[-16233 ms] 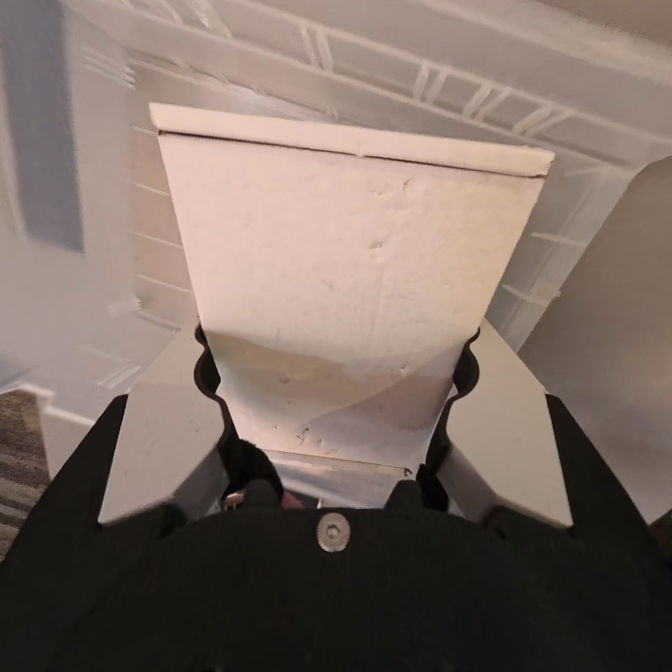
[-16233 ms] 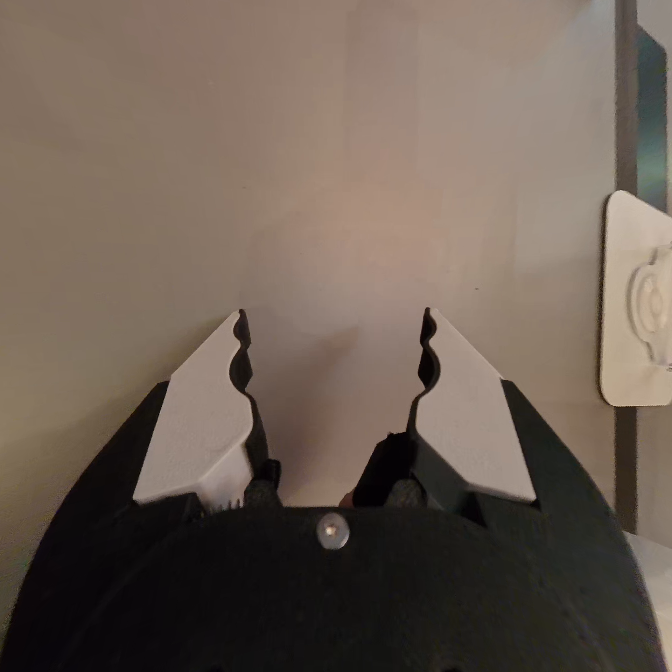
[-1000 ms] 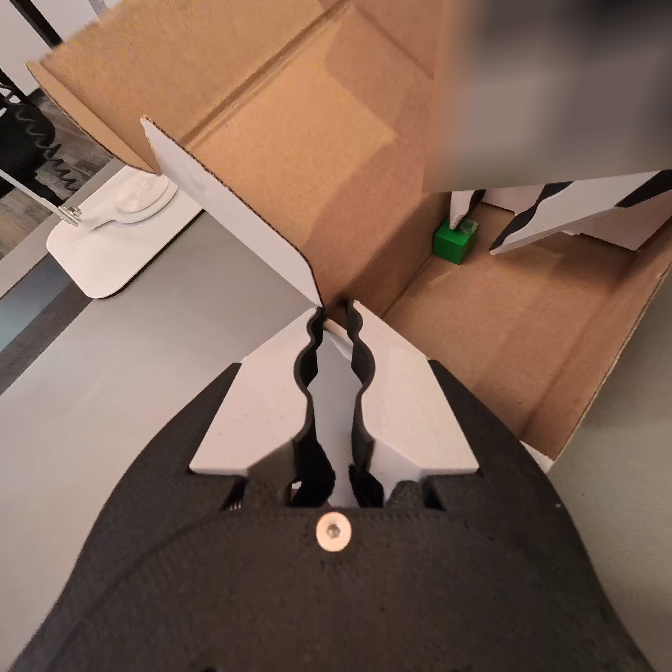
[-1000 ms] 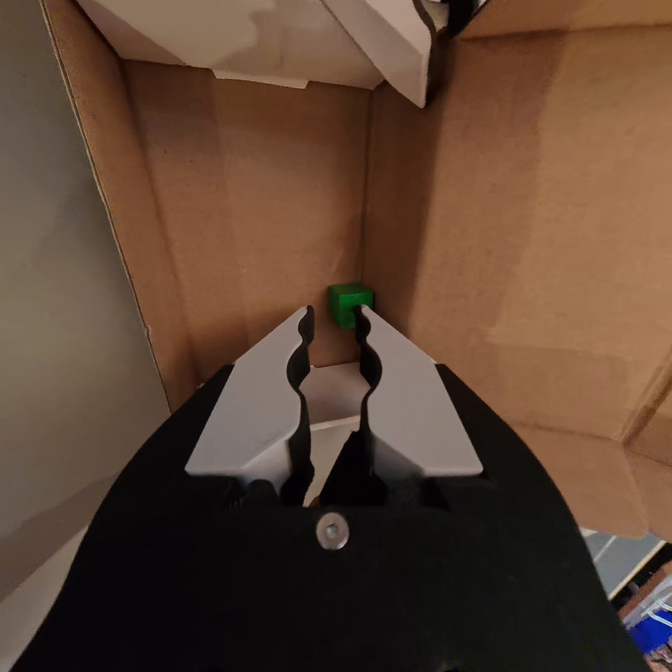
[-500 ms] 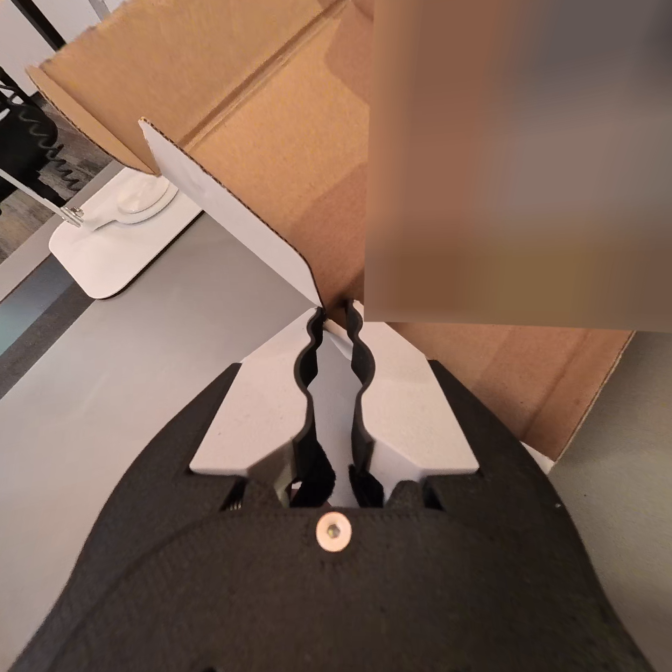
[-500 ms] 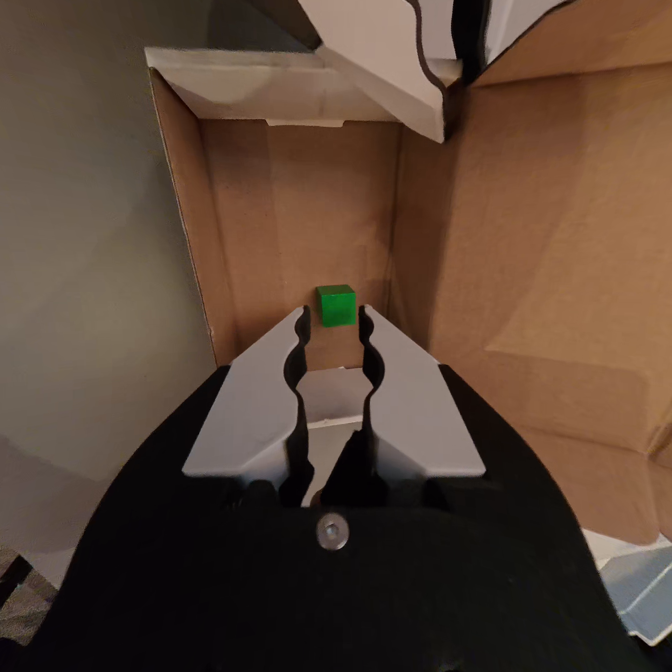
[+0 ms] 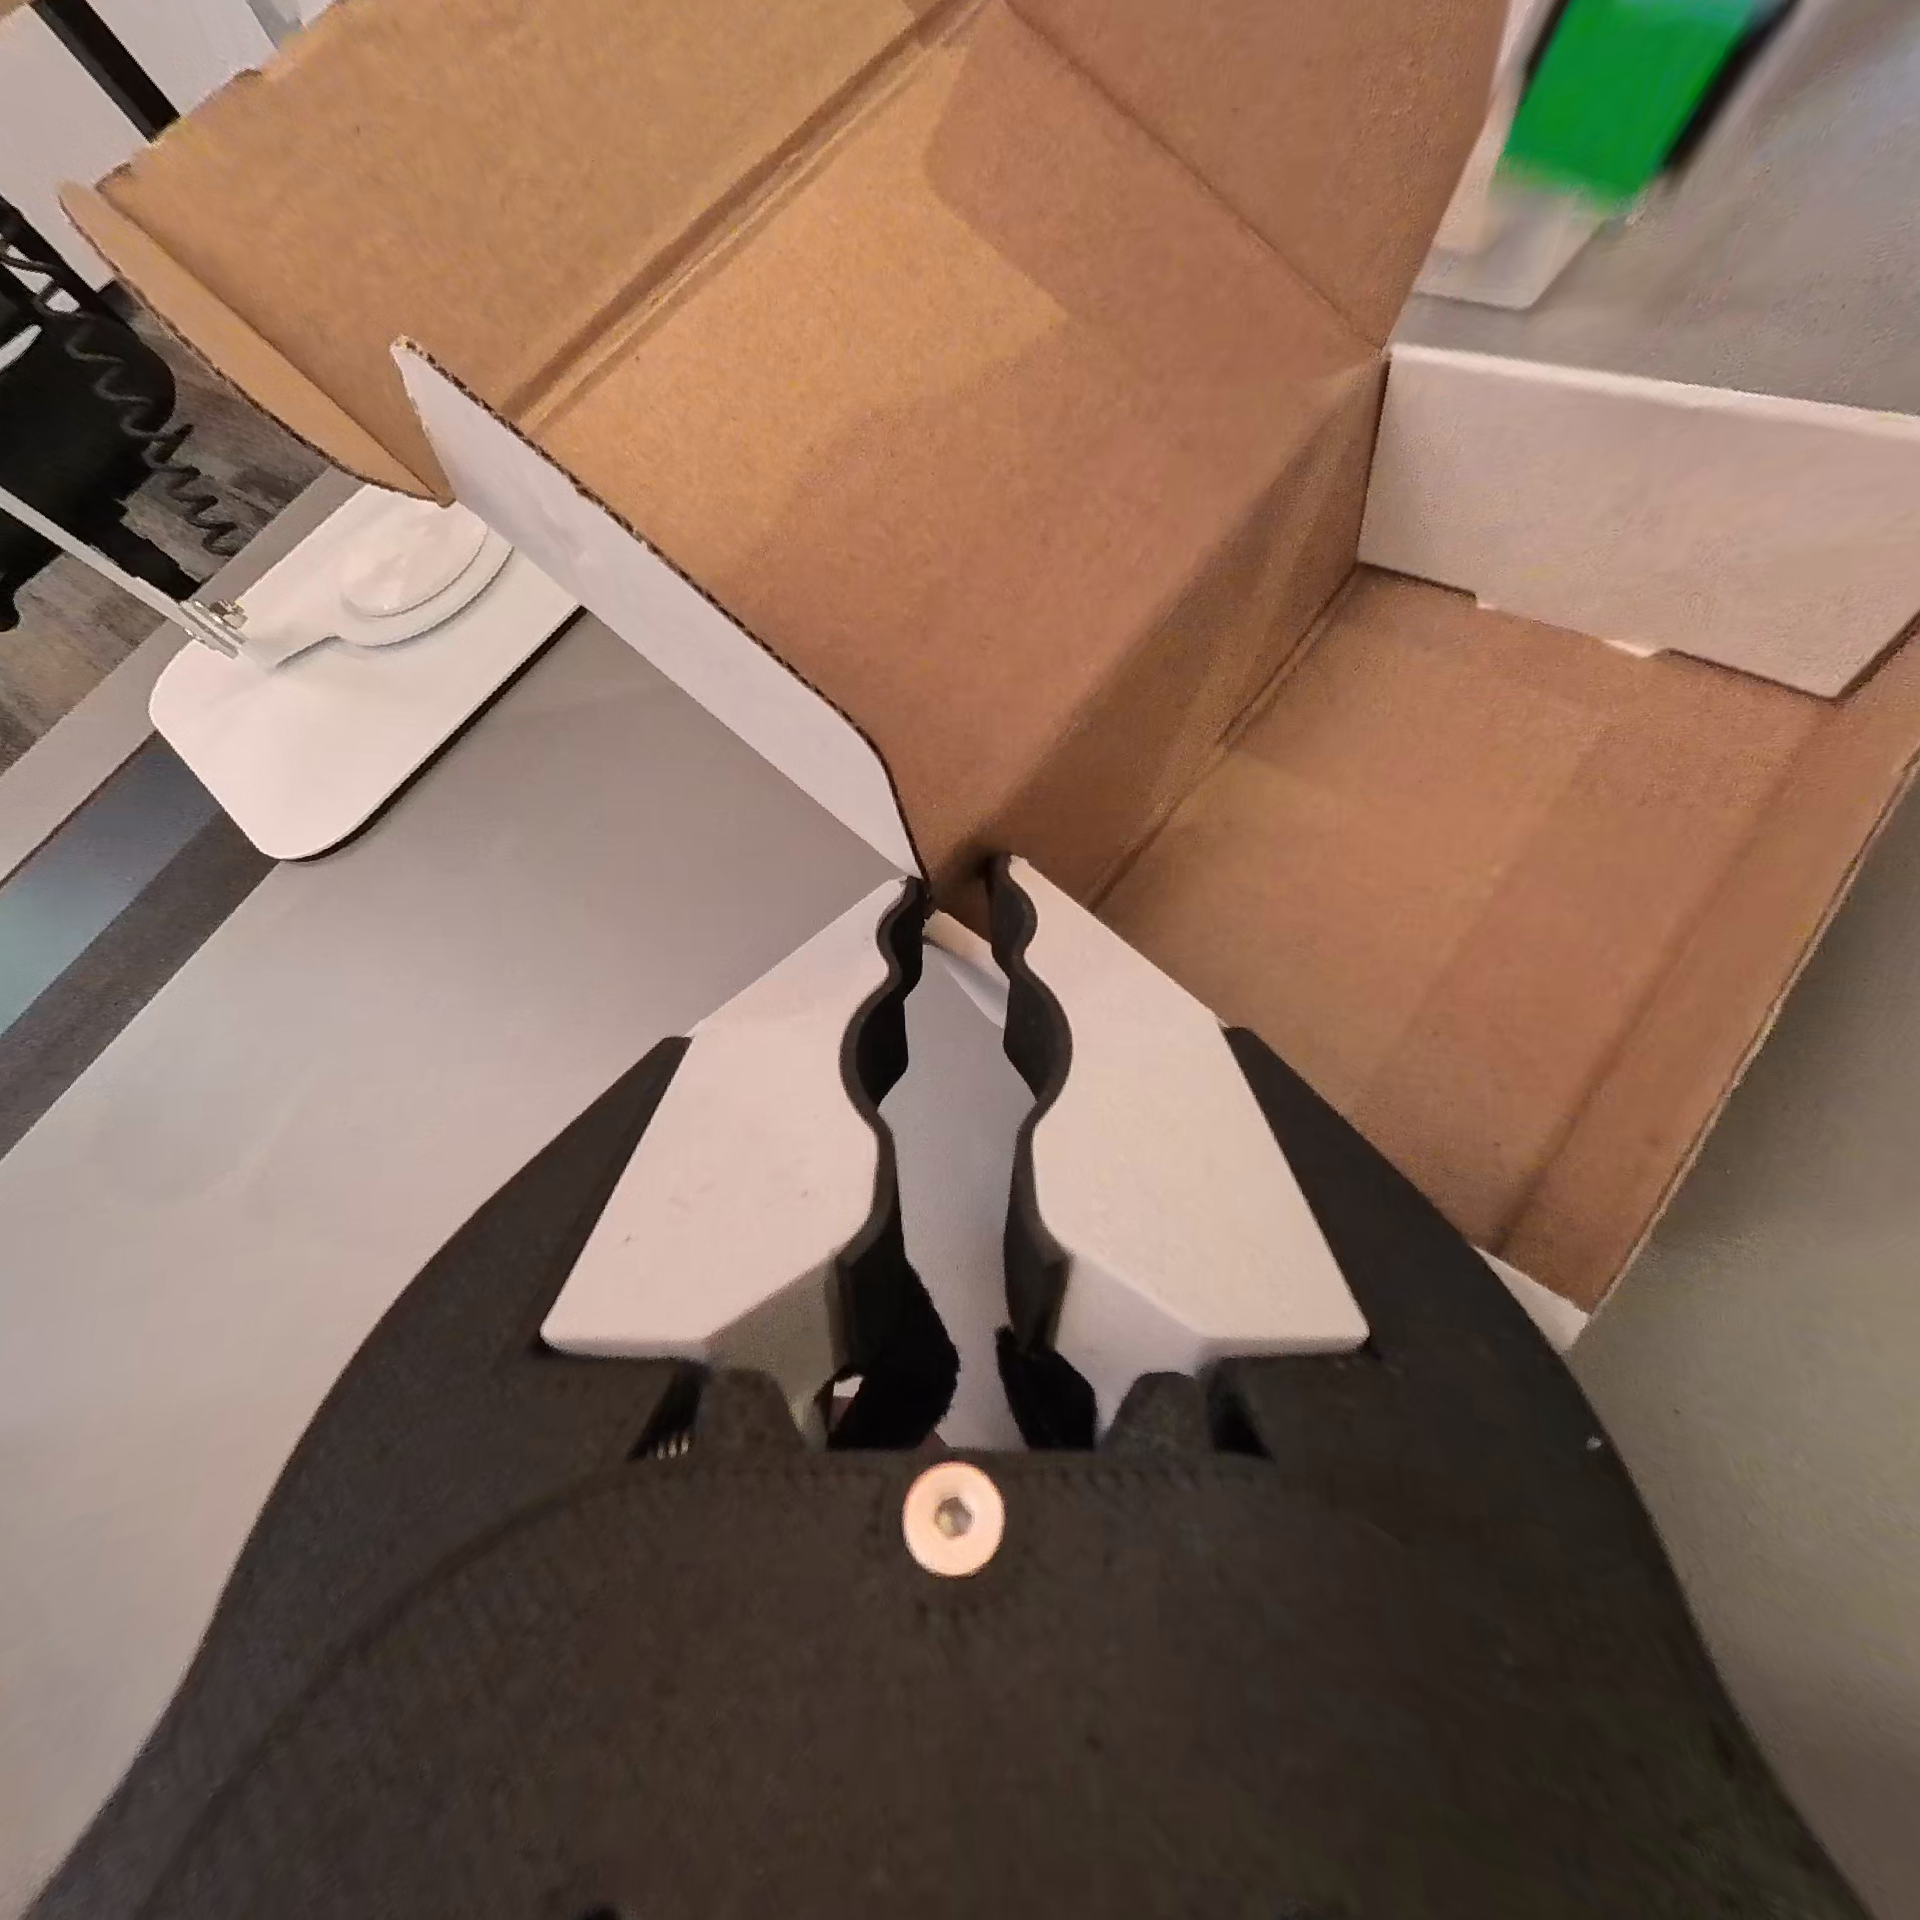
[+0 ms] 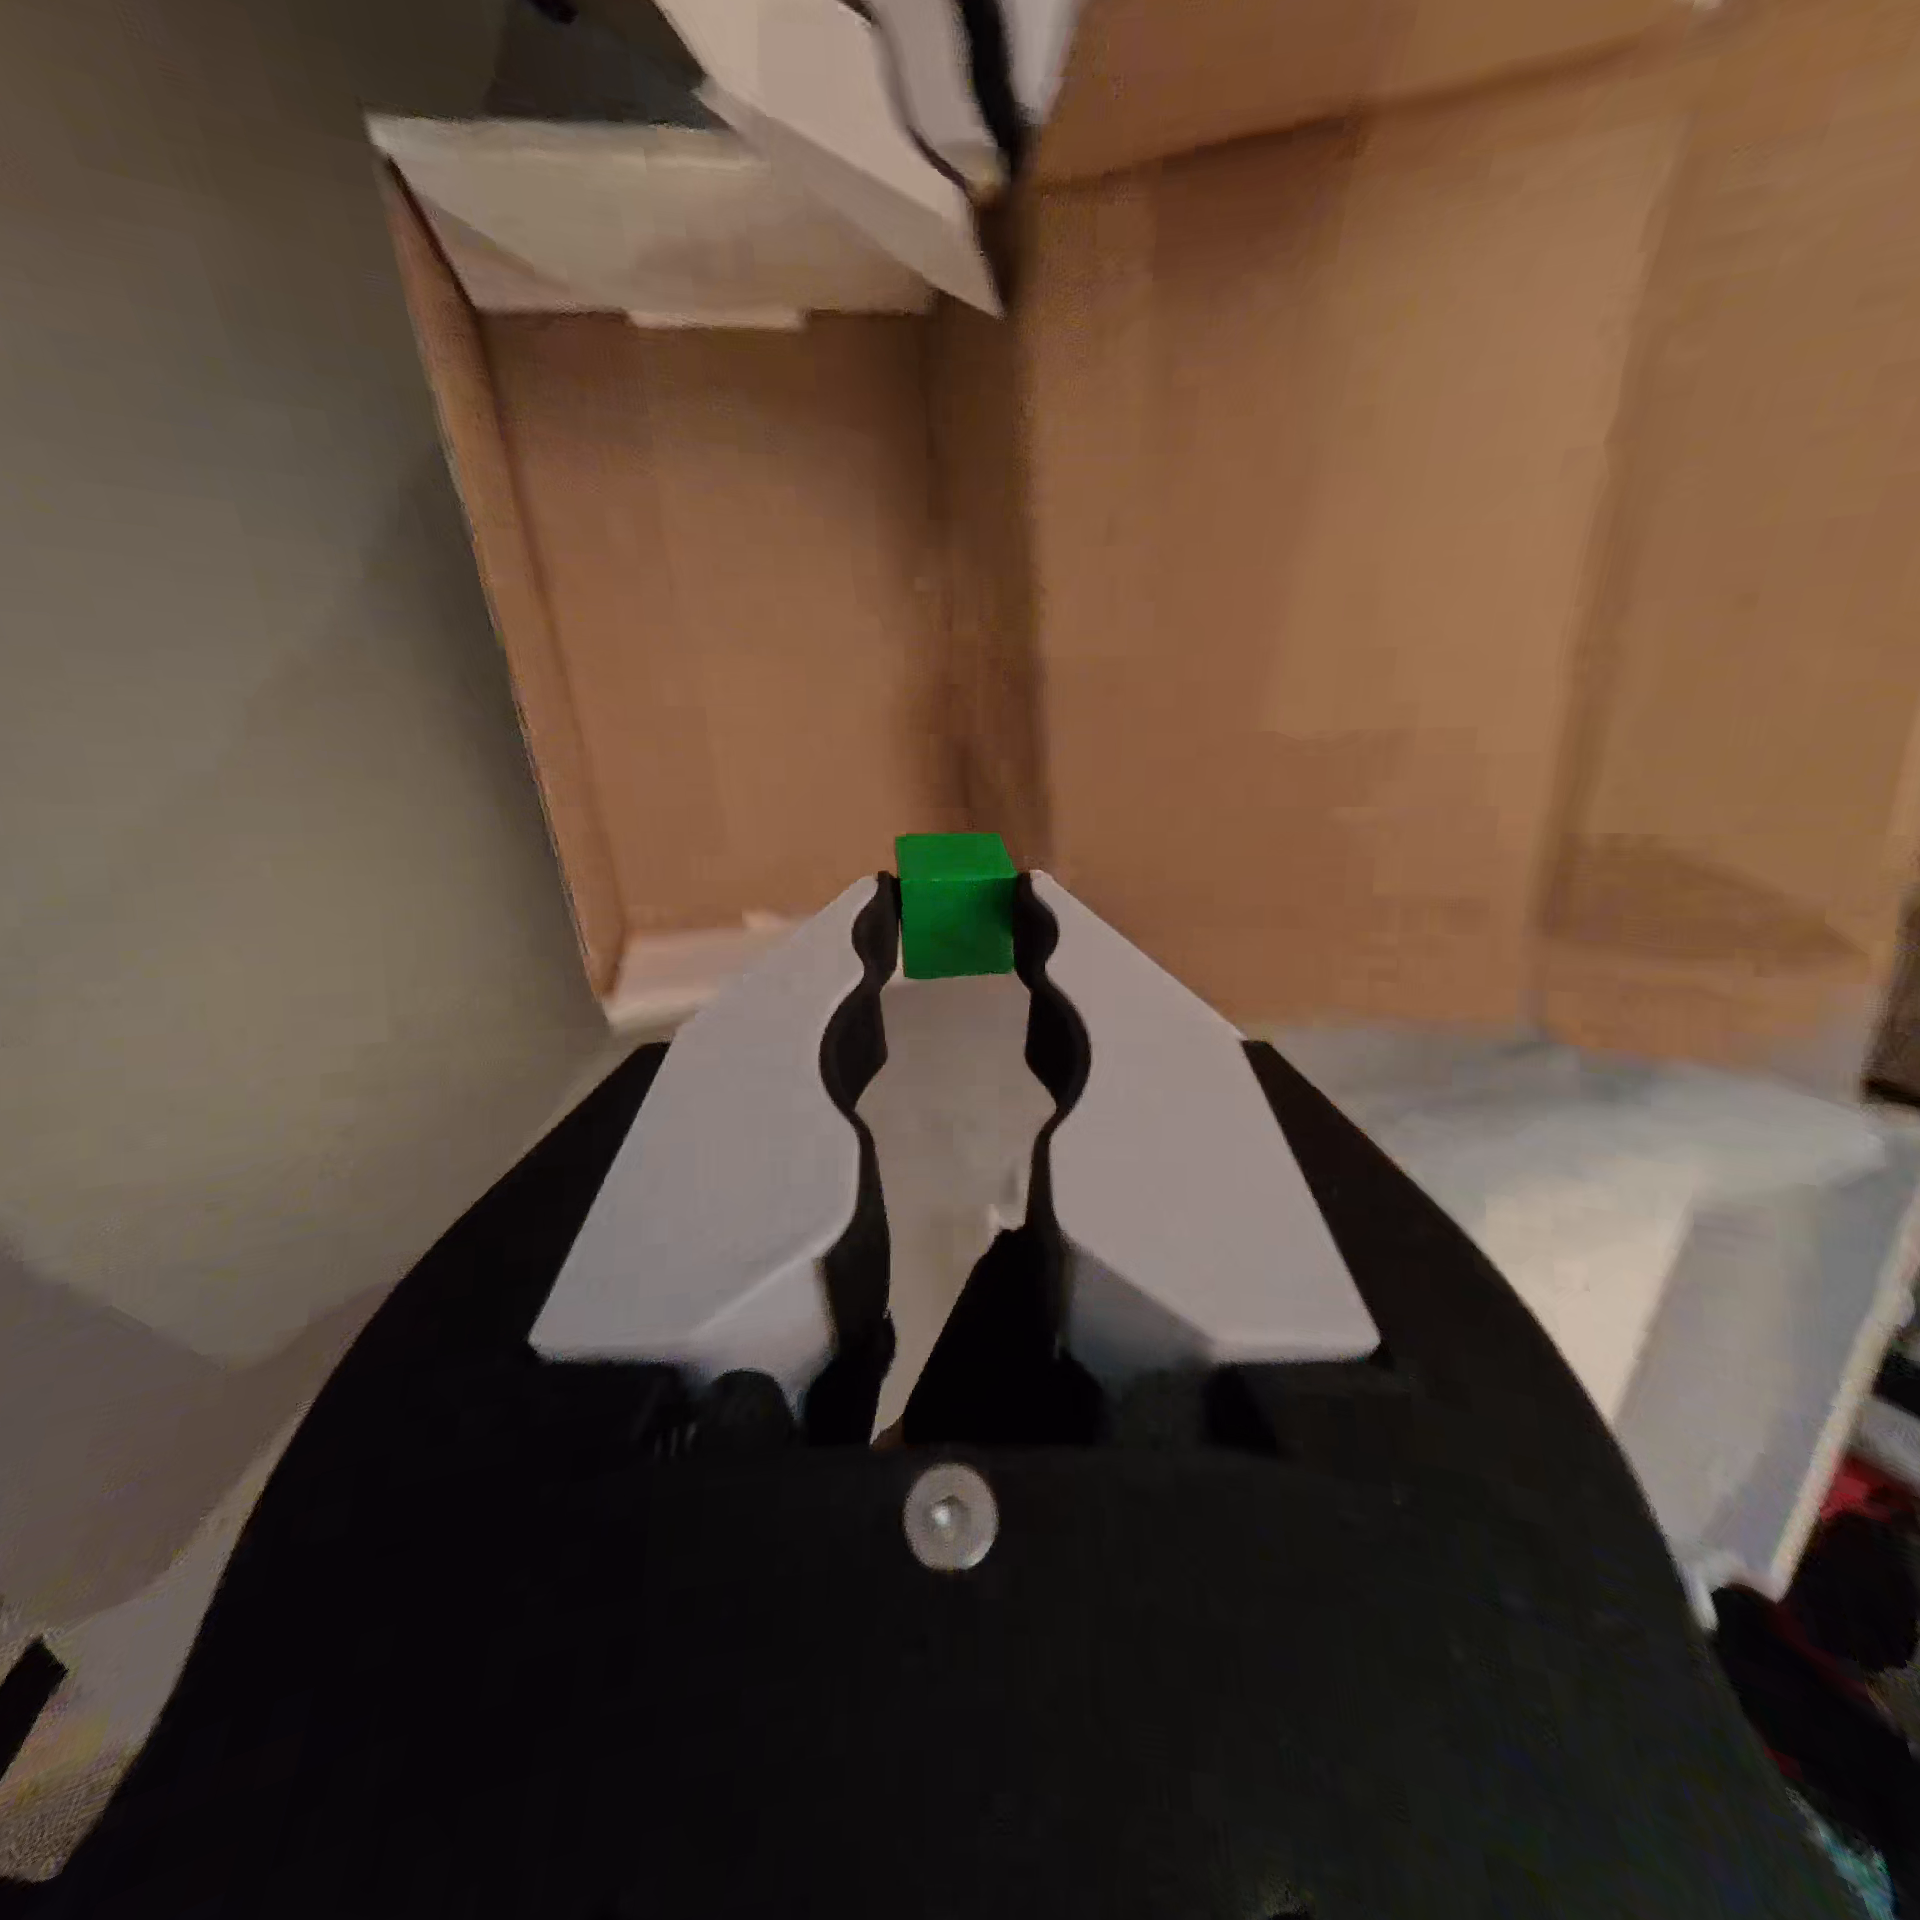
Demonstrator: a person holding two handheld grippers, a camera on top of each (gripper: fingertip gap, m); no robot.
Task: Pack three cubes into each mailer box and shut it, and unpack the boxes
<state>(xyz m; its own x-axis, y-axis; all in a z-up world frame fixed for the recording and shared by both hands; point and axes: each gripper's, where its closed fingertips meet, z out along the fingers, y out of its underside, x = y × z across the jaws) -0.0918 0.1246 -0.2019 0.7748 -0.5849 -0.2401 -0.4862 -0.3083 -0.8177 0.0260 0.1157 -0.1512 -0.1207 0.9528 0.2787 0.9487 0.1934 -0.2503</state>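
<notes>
The mailer box [image 7: 1455,935] lies open on the grey table, brown inside and white outside; no cube shows on its floor. My left gripper [image 7: 956,883] is shut on the box's white side flap [image 7: 644,582] at the near corner. My right gripper [image 8: 956,888] is shut on a small green cube [image 8: 954,925] and holds it up in the air over the box's near edge [image 8: 675,977]. The cube also shows as a green blur at the top right of the left wrist view [image 7: 1590,94]. My left gripper shows blurred at the top of the right wrist view [image 8: 935,104].
A white stand base [image 7: 343,707] sits on the table left of the box, with a black coiled cable [image 7: 114,416] behind it. The box lid [image 7: 727,208] stands up at the back. A pale blurred container [image 8: 1558,1164] lies right of the box.
My right gripper has shut on the green cube and lifted it from the box's far corner, up and back out of the box. My left gripper has kept its hold on the flap.
</notes>
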